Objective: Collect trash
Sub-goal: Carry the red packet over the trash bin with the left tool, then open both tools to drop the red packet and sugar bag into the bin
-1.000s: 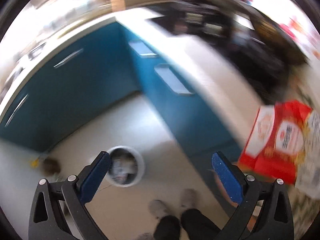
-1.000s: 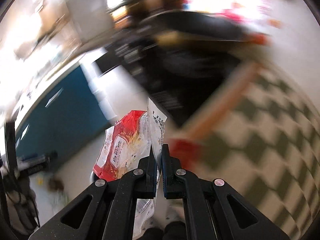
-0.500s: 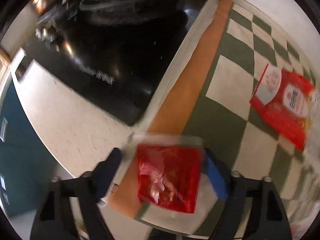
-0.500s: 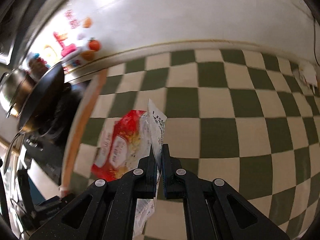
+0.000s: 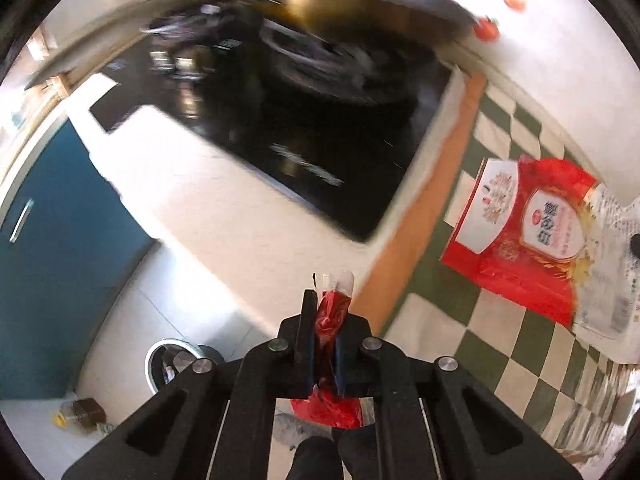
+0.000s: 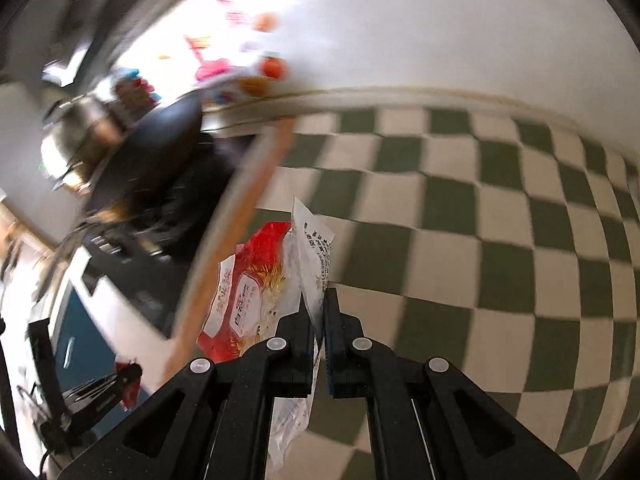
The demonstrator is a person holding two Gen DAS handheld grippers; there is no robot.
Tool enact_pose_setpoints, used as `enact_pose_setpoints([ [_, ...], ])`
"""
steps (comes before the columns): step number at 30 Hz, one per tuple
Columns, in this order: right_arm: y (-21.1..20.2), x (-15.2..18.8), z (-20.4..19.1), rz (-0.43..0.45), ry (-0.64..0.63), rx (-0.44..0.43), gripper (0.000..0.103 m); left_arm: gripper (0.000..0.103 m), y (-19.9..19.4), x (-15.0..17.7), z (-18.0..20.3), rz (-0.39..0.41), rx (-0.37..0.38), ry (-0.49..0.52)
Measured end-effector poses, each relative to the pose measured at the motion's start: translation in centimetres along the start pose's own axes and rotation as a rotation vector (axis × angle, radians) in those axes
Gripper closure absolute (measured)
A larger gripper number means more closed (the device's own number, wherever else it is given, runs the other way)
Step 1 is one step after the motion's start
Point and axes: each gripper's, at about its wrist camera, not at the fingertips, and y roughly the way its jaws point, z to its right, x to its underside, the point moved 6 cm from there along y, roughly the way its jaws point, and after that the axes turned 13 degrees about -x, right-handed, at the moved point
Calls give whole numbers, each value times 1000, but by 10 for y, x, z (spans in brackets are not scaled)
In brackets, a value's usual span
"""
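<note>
My left gripper (image 5: 326,307) points steeply down, its jaws closing on a small red sachet (image 5: 326,410); the pads press it and its clear top sticks out above them. My right gripper (image 6: 318,305) is shut on the clear edge of a large red-and-white food bag (image 6: 248,292), which hangs to the left of the fingers. The same bag (image 5: 520,232) shows at the right of the left wrist view. The left gripper (image 6: 100,388) with the sachet appears low at the left of the right wrist view.
A white-rimmed bin (image 5: 154,360) with trash in it stands on the floor by blue cabinets (image 5: 60,240). A bottle (image 5: 82,412) lies nearby. A black cooktop (image 5: 280,128) adjoins a green-and-white checkered cloth (image 6: 480,240). A dark pan (image 6: 152,148) sits at the left.
The left gripper swung from over the floor bin to the counter edge and shut on the red sachet. The right gripper swept across the checkered cloth, still shut on the bag.
</note>
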Motion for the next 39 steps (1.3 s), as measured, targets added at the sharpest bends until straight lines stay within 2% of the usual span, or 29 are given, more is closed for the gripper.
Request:
enact_pose_setpoints([
  [4, -13, -7, -61, -3, -97, -77, 99, 99, -18, 11, -54, 24, -9, -111],
  [8, -4, 10, -134, -68, -211, -160, 99, 99, -29, 29, -115, 37, -36, -230],
  [11, 31, 49, -190, -162, -306, -210, 99, 99, -21, 63, -176, 11, -68, -338],
  [13, 66, 85, -220, -240, -354, -238, 99, 99, -1, 94, -219, -28, -97, -420],
  [15, 114, 136, -251, -321, -425, -252, 99, 99, 20, 123, -255, -67, -121, -490],
  [16, 143, 167, -267, -359, -476, -248, 99, 99, 41, 146, -279, -102, -131, -545],
  [17, 162, 187, -276, -379, -505, -245, 99, 99, 59, 162, -294, -127, -129, -588],
  [20, 245, 277, -305, -486, -592, -234, 99, 99, 126, 216, -337, -214, -127, -702],
  [24, 359, 400, -328, -606, -679, -191, 99, 99, 230, 277, -373, -314, -115, -795],
  [28, 445, 494, -332, -667, -796, -116, 99, 99, 329, 328, -391, -396, -83, -860],
  [33, 515, 577, -321, -711, -907, -49, 99, 99, 431, 376, -395, -471, 34, -975],
  [35, 540, 608, -314, -742, -907, -36, 99, 99, 456, 387, -392, -491, 99, -1030],
  [39, 579, 642, -300, -795, -871, -19, 98, 98, 494, 401, -385, -523, 212, -1102],
])
